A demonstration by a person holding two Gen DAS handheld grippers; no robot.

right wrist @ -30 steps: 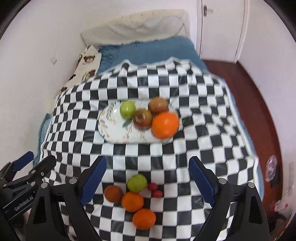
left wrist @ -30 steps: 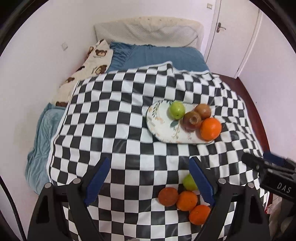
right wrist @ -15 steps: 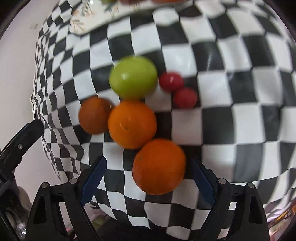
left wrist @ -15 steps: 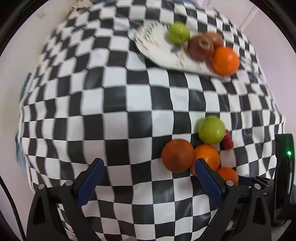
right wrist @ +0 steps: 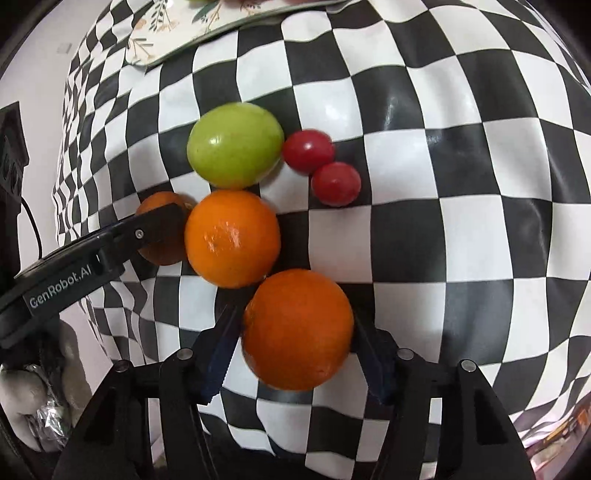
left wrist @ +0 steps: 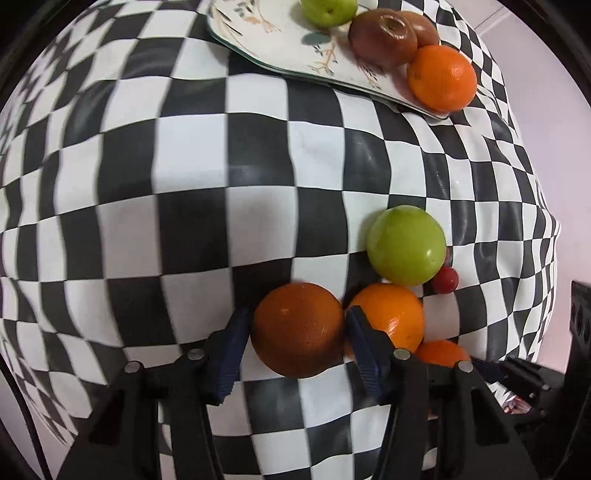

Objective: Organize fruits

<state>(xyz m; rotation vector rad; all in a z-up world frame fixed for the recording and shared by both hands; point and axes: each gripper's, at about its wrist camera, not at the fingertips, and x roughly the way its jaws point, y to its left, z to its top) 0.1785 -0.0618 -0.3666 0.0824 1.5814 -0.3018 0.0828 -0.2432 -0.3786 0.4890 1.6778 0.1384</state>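
Observation:
A loose cluster of fruit lies on the checkered cloth (left wrist: 258, 155). My left gripper (left wrist: 297, 321) points down over a dark orange (left wrist: 297, 328); its jaws are closing and both blue pads touch the fruit's sides. My right gripper (right wrist: 295, 321) is closing on a bright orange (right wrist: 297, 328), pads against it. Between these two fruits sits another orange (right wrist: 232, 238), with a green apple (right wrist: 234, 144) and two small red fruits (right wrist: 308, 151) beyond. In the right wrist view the left gripper's finger (right wrist: 159, 221) covers part of the dark orange (right wrist: 162, 254).
A patterned plate (left wrist: 280, 48) at the far side holds a green apple (left wrist: 328, 11), two brown fruits (left wrist: 382, 38) and an orange (left wrist: 441, 77). The cloth drops off at its edge close behind the cluster. The plate's rim (right wrist: 166, 33) shows at the top of the right wrist view.
Both grippers have come down from a high view of the whole bed to the fruit cluster. Their jaws have narrowed, each around one orange fruit.

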